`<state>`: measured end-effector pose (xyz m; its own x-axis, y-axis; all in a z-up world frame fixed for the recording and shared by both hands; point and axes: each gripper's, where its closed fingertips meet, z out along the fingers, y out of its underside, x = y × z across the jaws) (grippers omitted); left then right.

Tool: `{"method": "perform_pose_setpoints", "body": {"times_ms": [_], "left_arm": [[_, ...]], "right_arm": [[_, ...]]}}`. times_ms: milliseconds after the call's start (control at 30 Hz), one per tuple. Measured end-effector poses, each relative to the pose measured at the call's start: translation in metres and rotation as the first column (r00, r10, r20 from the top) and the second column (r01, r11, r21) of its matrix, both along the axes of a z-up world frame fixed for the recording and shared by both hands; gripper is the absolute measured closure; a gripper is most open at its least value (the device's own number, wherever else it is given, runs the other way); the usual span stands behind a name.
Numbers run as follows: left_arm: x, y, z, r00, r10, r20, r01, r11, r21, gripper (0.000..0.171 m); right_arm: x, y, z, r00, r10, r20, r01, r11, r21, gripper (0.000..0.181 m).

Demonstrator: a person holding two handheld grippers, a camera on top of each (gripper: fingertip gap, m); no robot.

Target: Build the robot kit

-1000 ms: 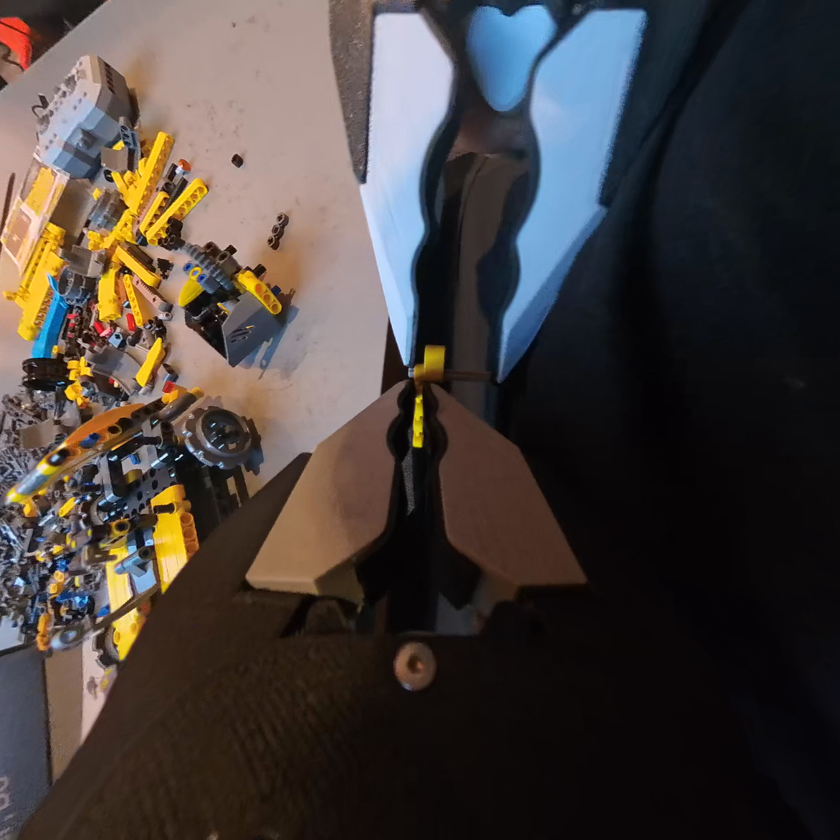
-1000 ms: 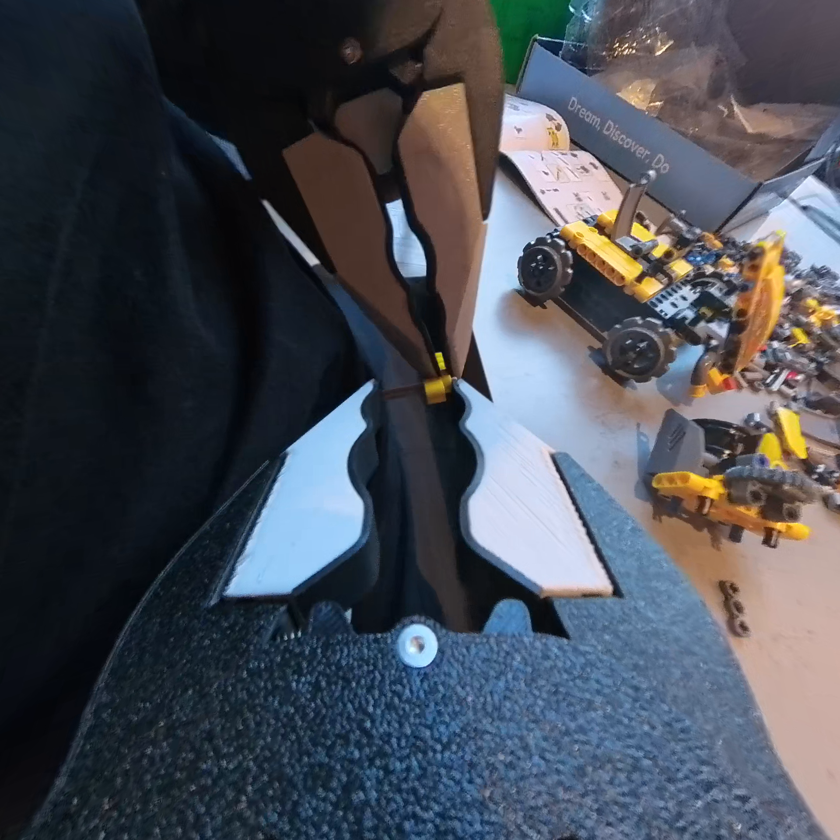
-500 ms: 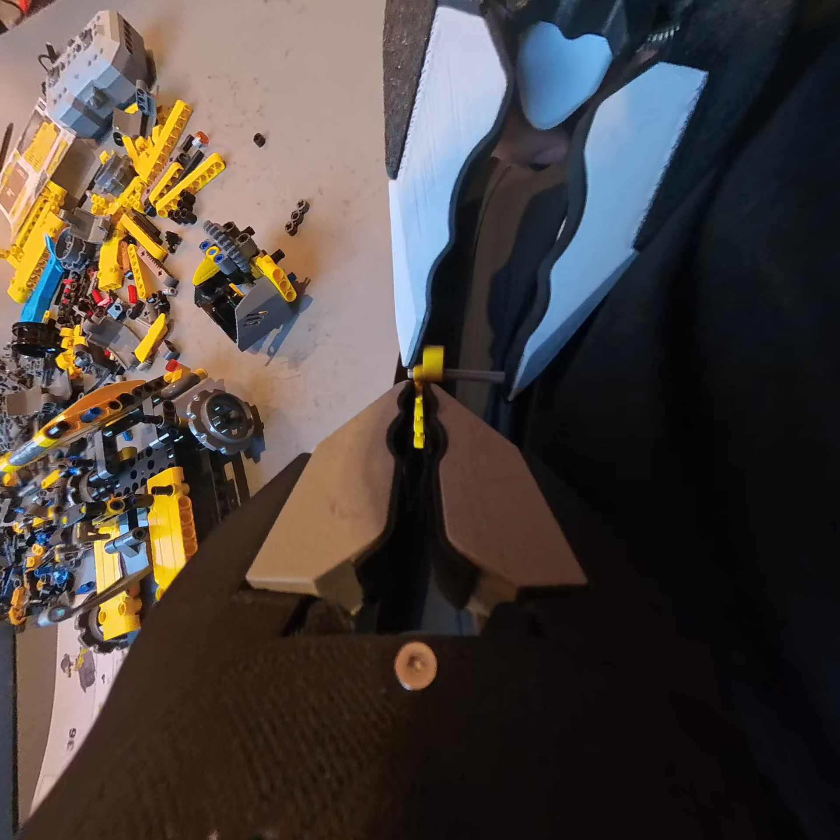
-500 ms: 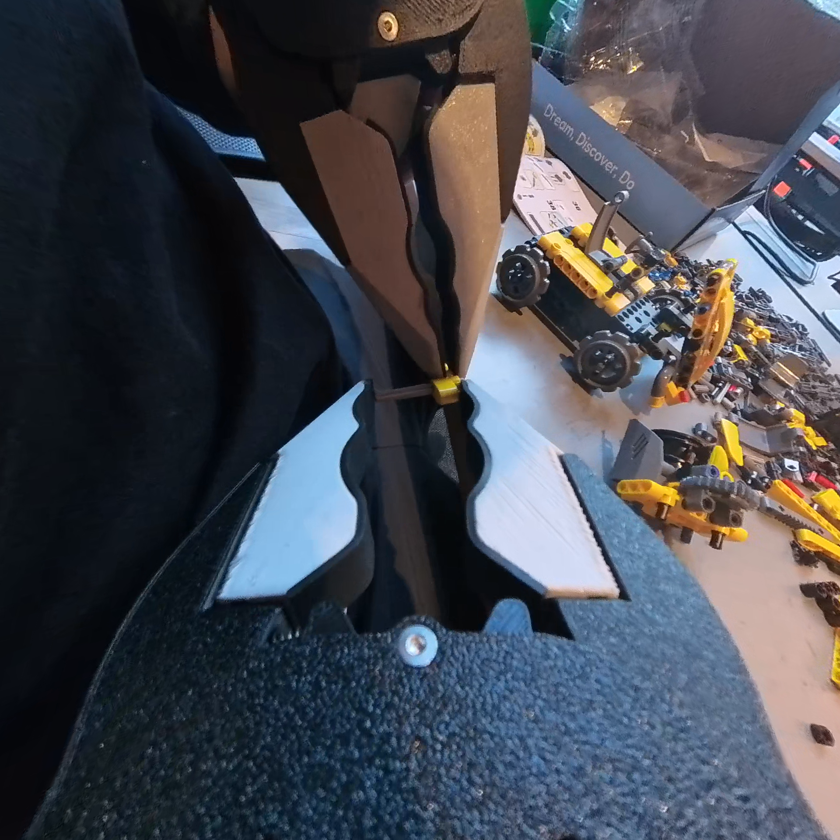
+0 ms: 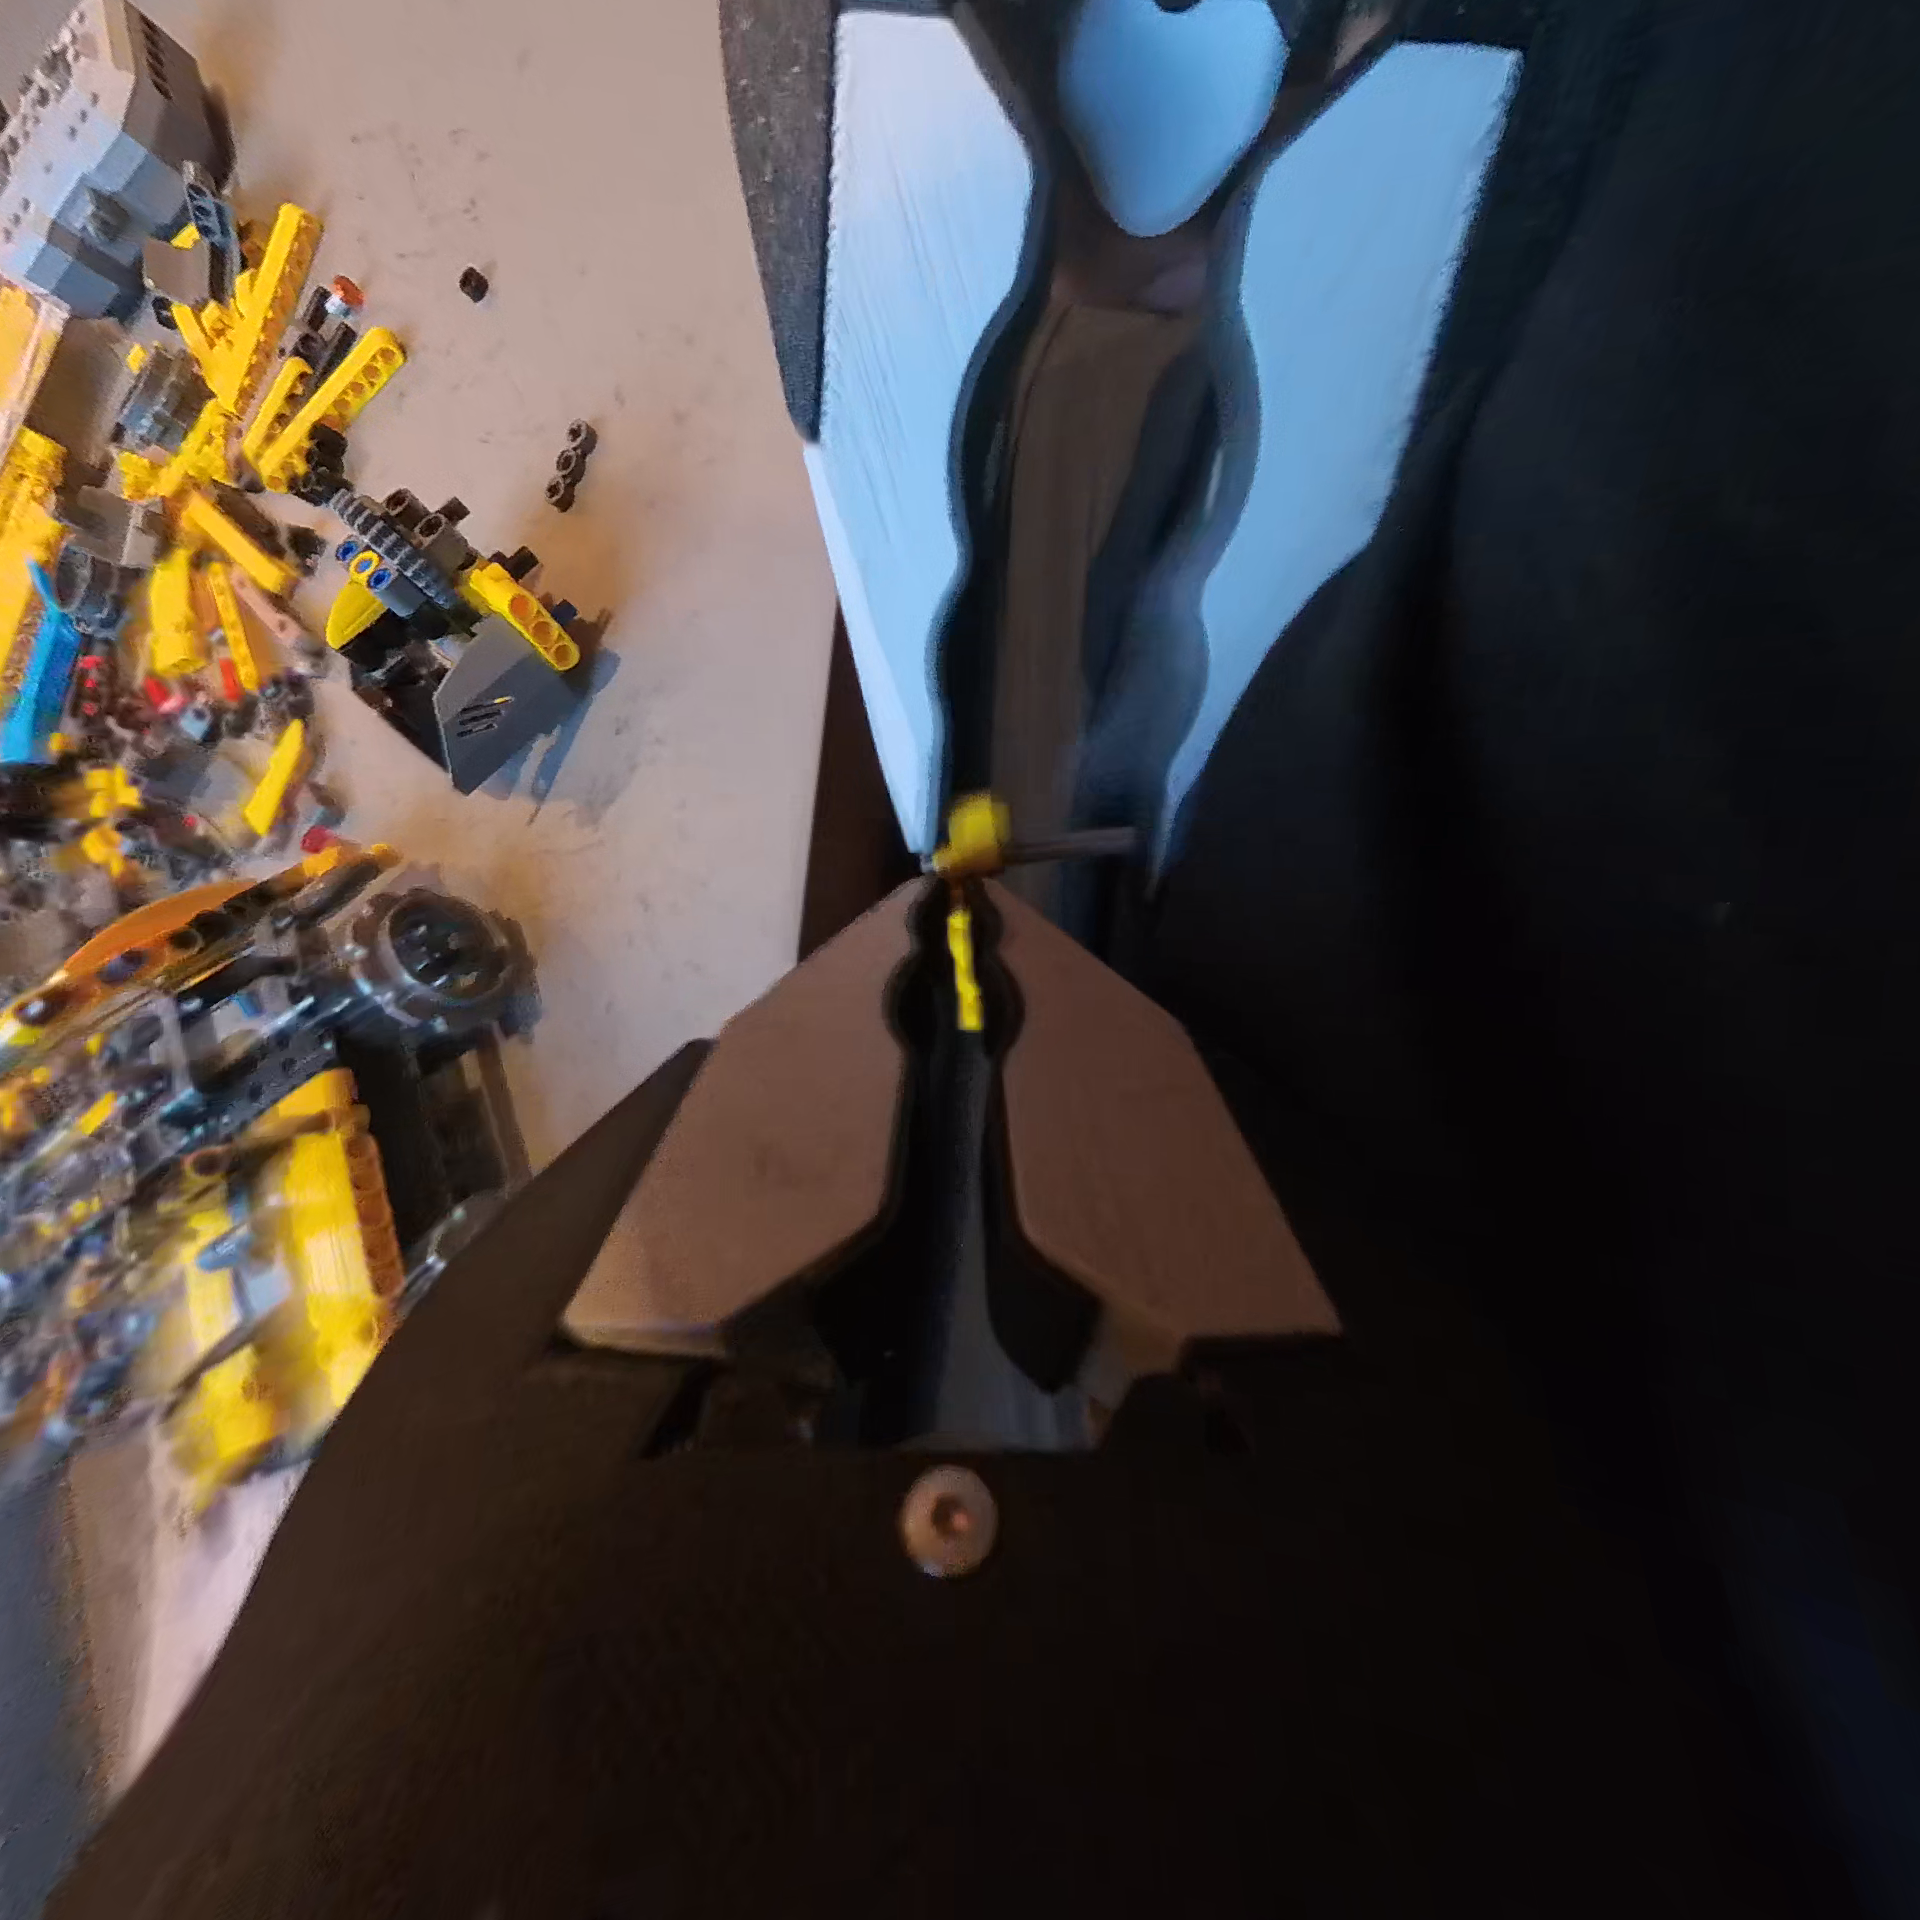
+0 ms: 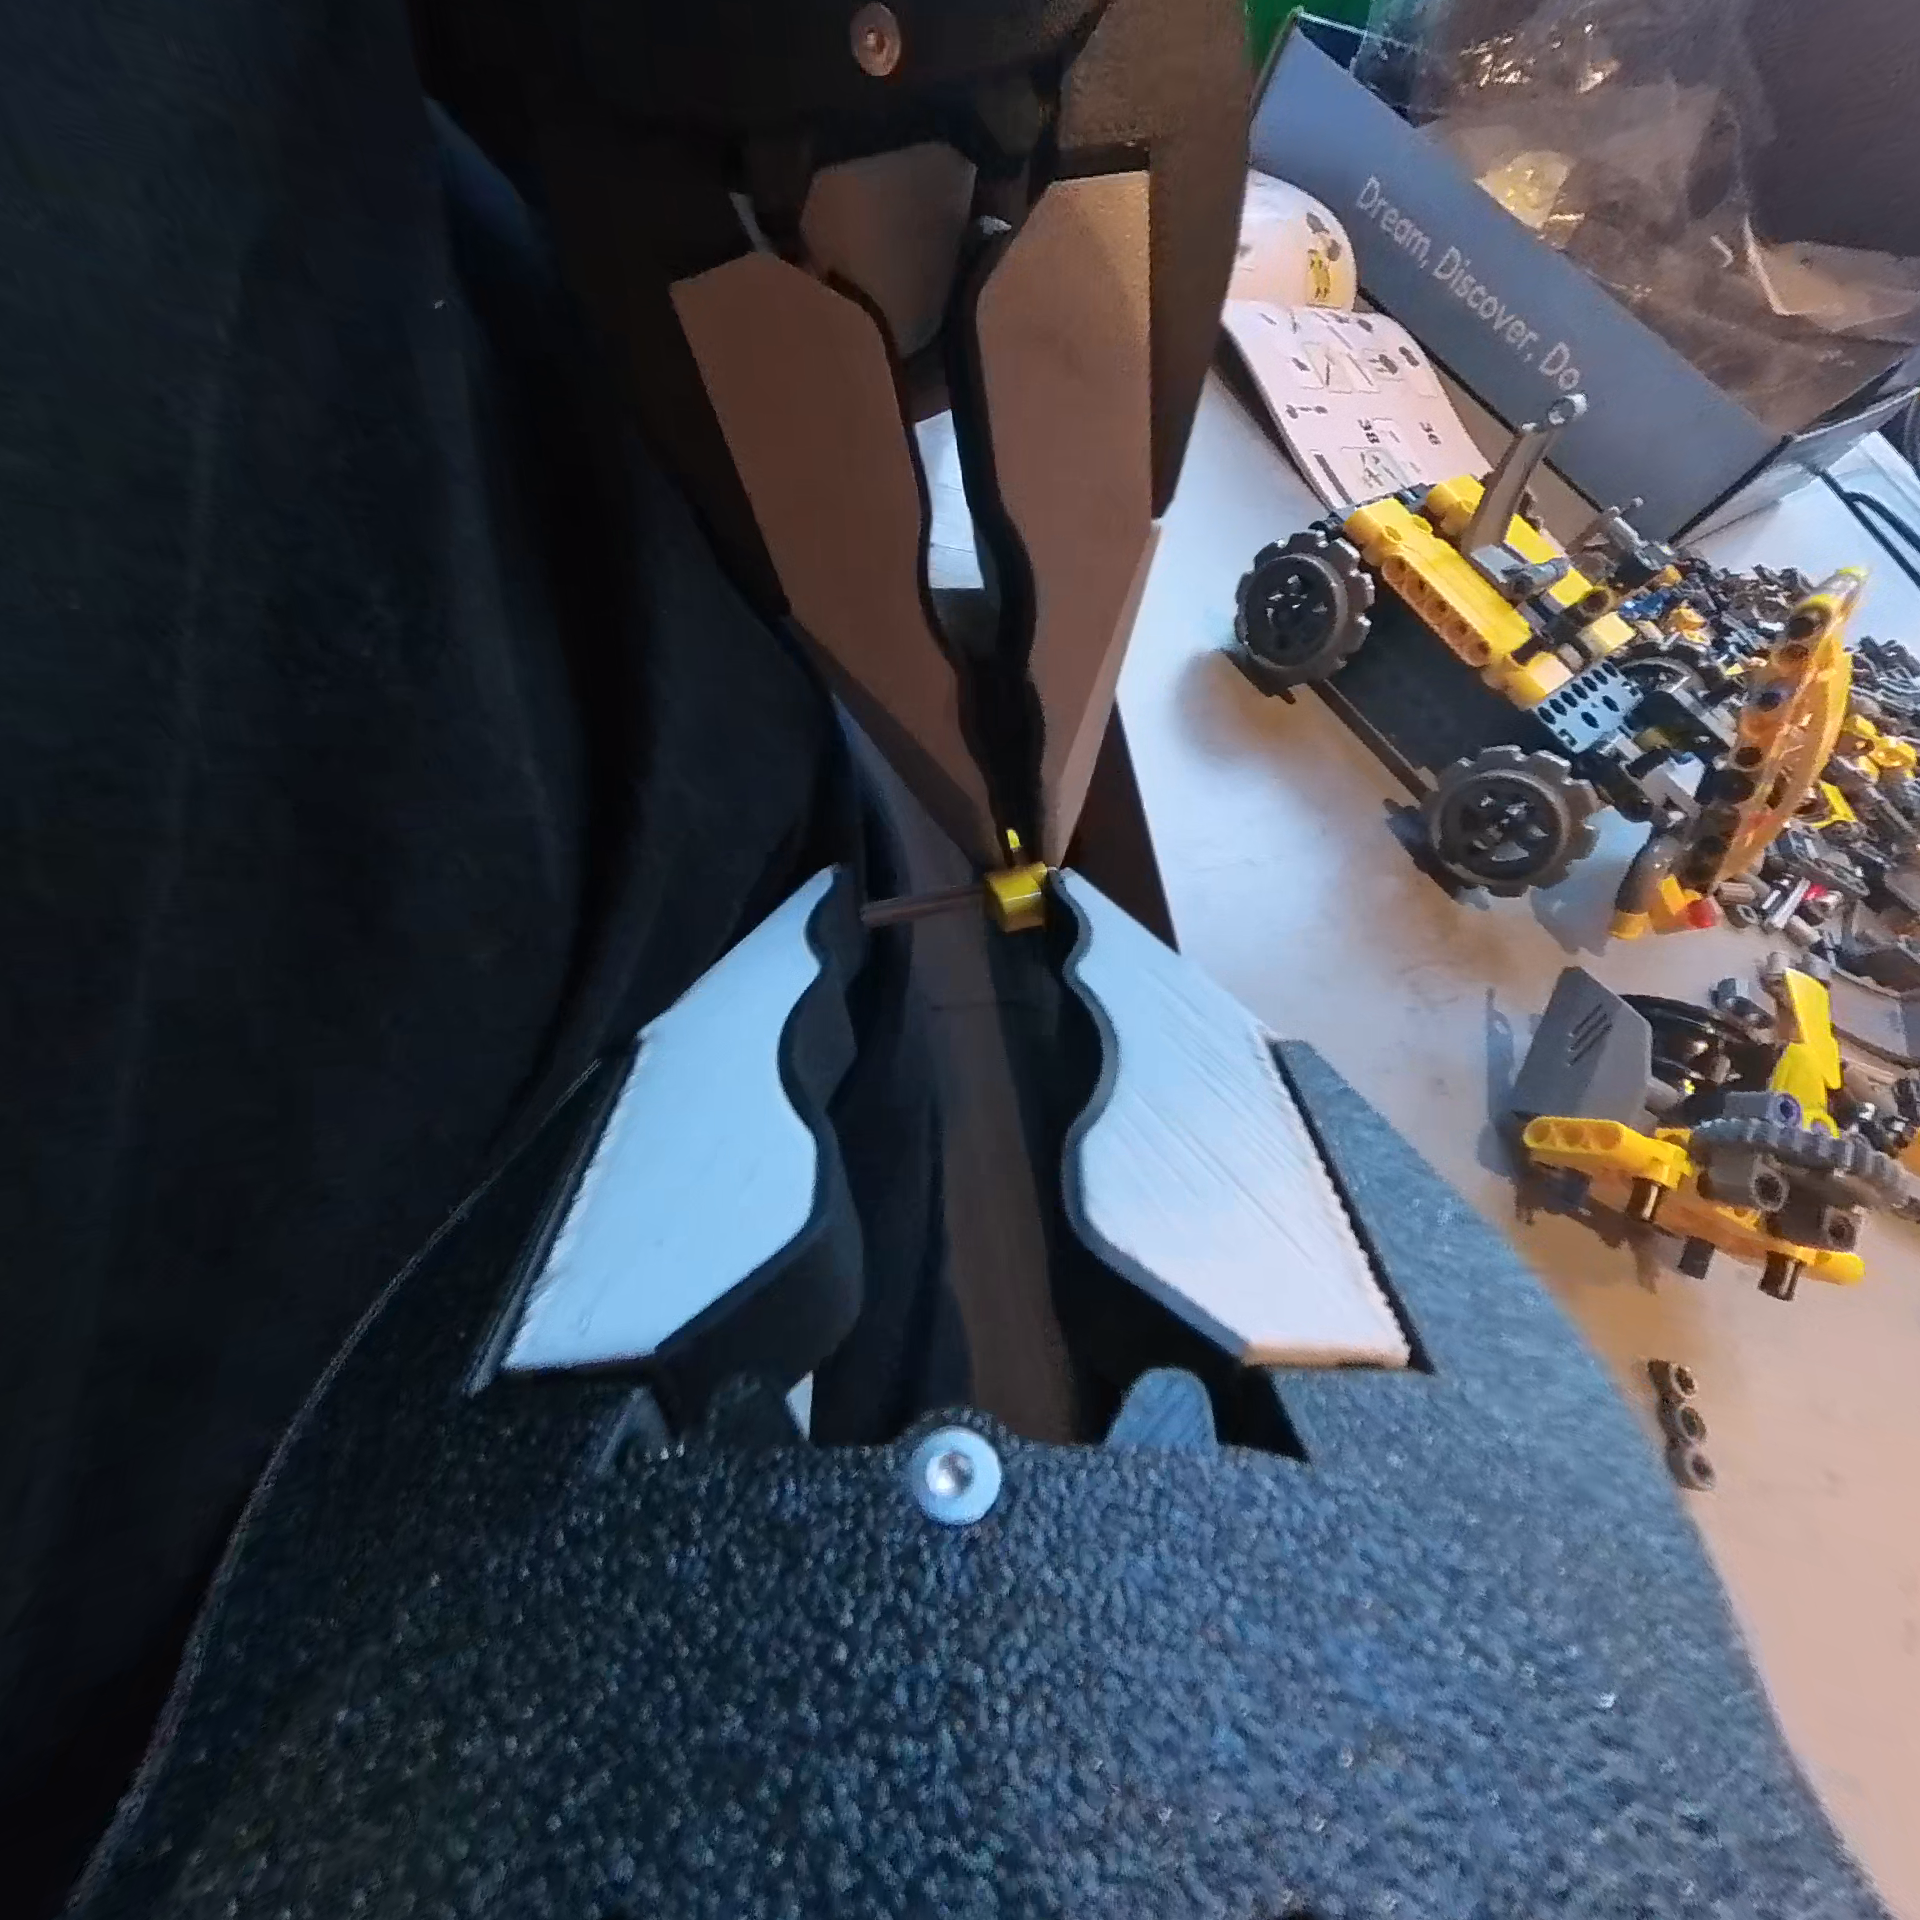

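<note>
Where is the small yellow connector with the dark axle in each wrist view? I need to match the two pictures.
Left wrist view: the yellow connector sits at centre, just above the left gripper, axle pointing right.
Right wrist view: the yellow connector sits at centre, between the right gripper fingertips, axle pointing left.
Shared landmark: the grey scoop piece on the table.
</note>
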<state>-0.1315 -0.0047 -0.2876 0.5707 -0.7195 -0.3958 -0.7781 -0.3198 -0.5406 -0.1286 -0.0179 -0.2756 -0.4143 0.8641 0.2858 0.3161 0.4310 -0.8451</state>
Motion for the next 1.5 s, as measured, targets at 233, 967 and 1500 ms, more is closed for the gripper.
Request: {"method": "perform_pose_setpoints", "body": {"times_ms": [233,967,1500], "left_arm": [[0.0,0.002,-0.004,0.999,-0.02,0.025,0.021,1.0,-0.012,0.171],[-0.024,0.066,0.05,0.939,0.059,-0.34,0.121,0.866,0.485,0.17],[-0.024,0.062,0.047,0.997,-0.018,-0.081,0.048,0.923,0.381,0.158]], "right_arm": [[-0.003,0.006,0.002,0.999,-0.011,-0.045,0.01,0.999,-0.032,0.181],[-0.026,0.067,0.032,0.98,-0.2,0.013,0.189,0.902,-0.389,0.171],[-0.02,0.074,0.02,0.988,-0.153,-0.002,0.144,0.936,-0.322,0.174]]}}
